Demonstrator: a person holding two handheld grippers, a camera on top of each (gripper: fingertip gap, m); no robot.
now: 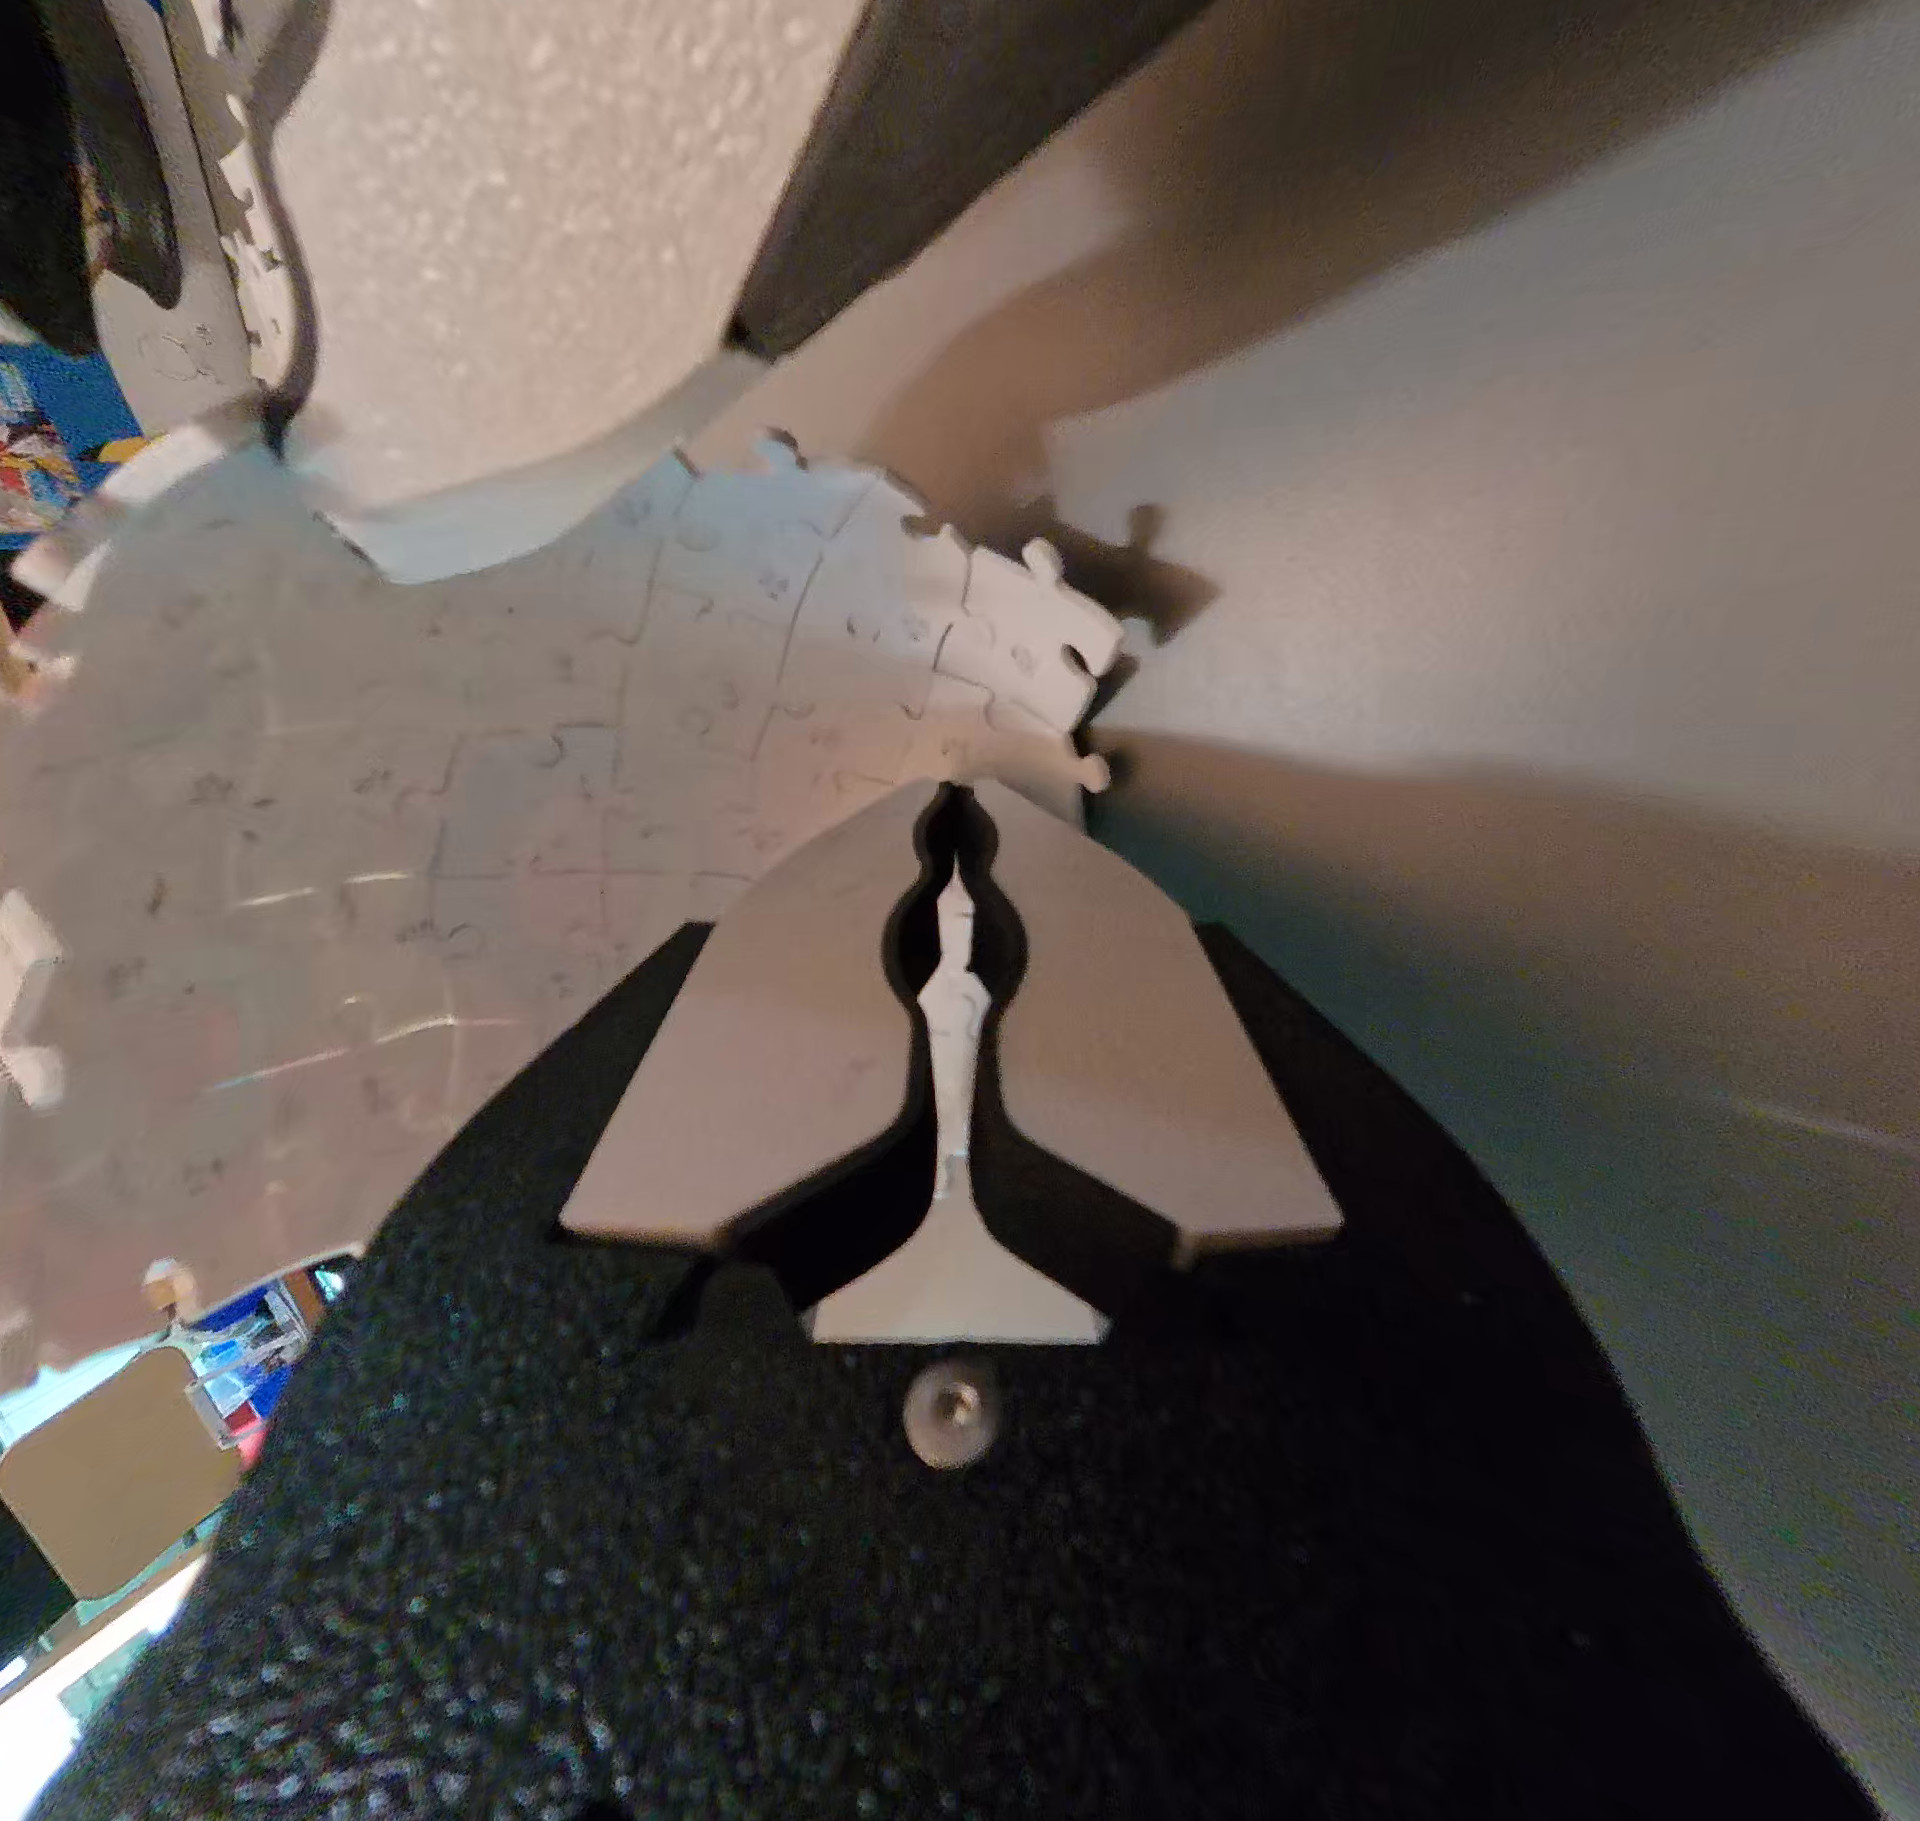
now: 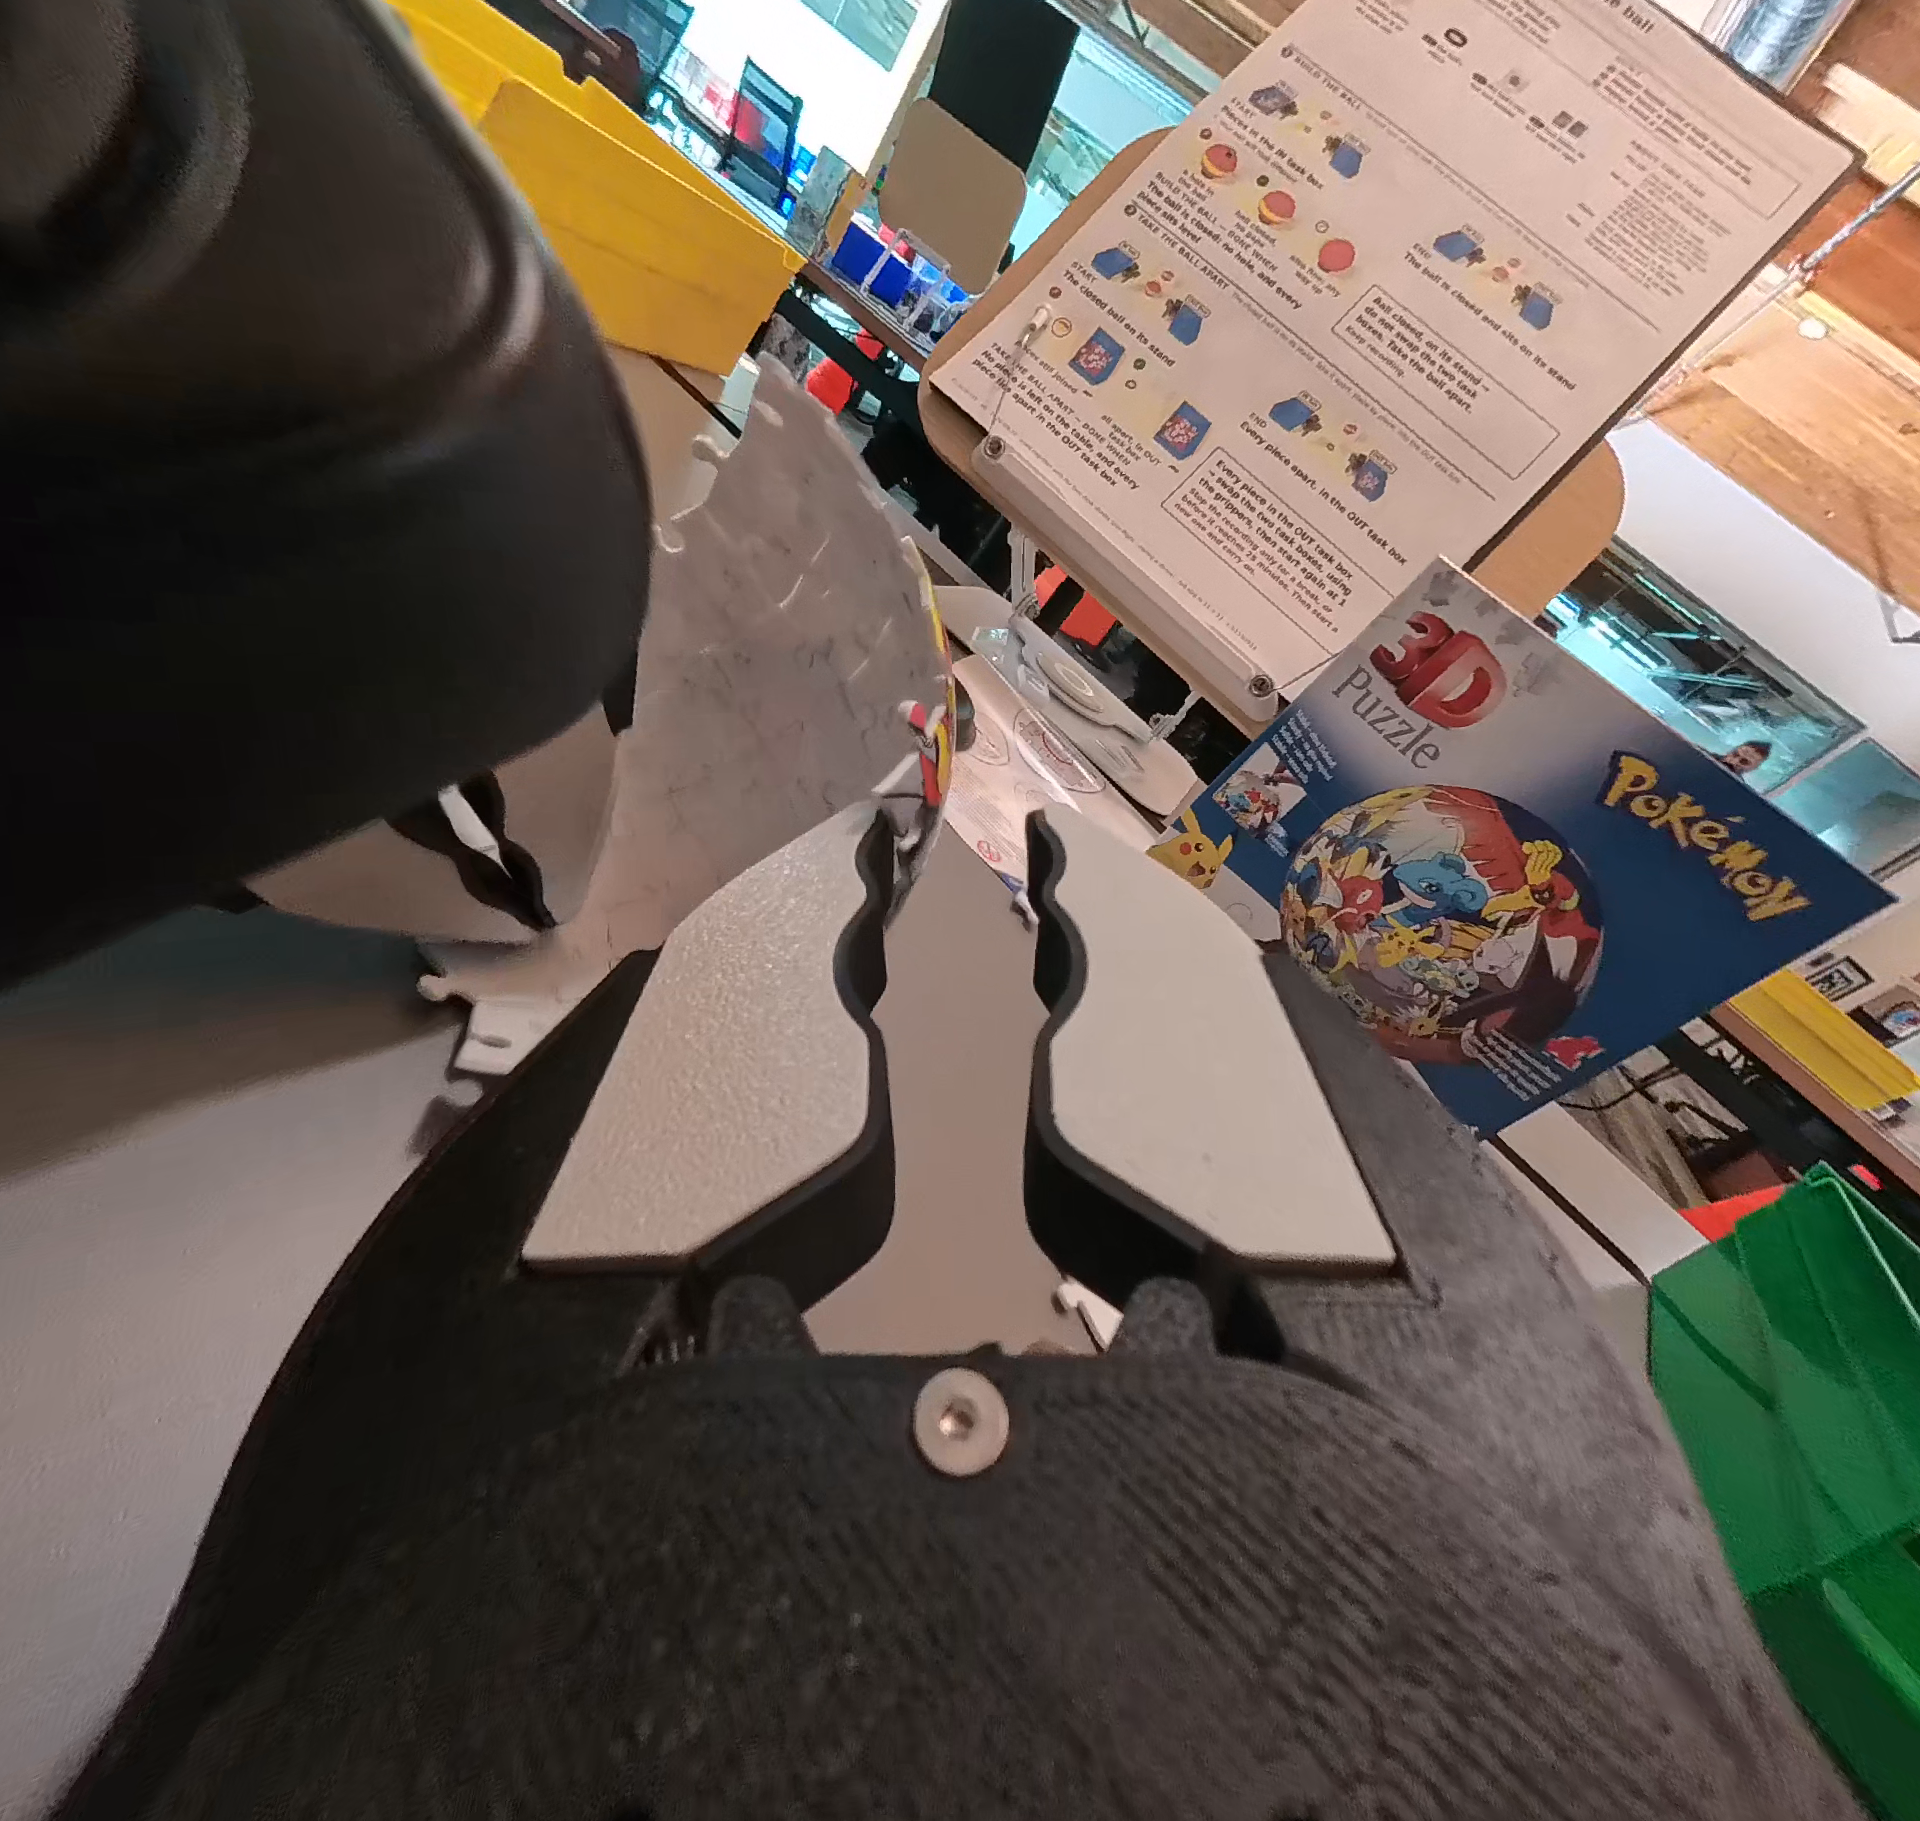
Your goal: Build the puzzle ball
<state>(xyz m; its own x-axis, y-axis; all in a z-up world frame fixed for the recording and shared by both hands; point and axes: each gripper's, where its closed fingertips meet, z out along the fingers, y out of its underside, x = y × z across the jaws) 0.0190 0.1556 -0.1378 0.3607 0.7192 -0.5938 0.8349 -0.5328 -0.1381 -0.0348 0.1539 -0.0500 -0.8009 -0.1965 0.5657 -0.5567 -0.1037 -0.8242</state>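
Observation:
A curved shell of joined puzzle pieces (image 1: 416, 784) shows its white inner side in the left wrist view. My left gripper (image 1: 951, 810) is shut on the shell's rim, and a white strip of it shows between the fingers. In the right wrist view the shell (image 2: 779, 649) stands up at centre left, with a coloured outer edge on its right. The left gripper's black body (image 2: 260, 421) fills the upper left there. My right gripper (image 2: 961, 846) is open, its left fingertip (image 2: 883, 836) right at the shell's coloured edge. One right finger (image 1: 499, 161) looms over the shell.
The blue puzzle box (image 2: 1507, 888) leans at the right, with an instruction board (image 2: 1351, 317) on a stand behind it. Yellow bins (image 2: 644, 213) are at the back left and a green bin (image 2: 1818, 1408) at the right. The grey table (image 2: 156, 1304) lies below. My right fingertips sit around 10 cm from my left ones.

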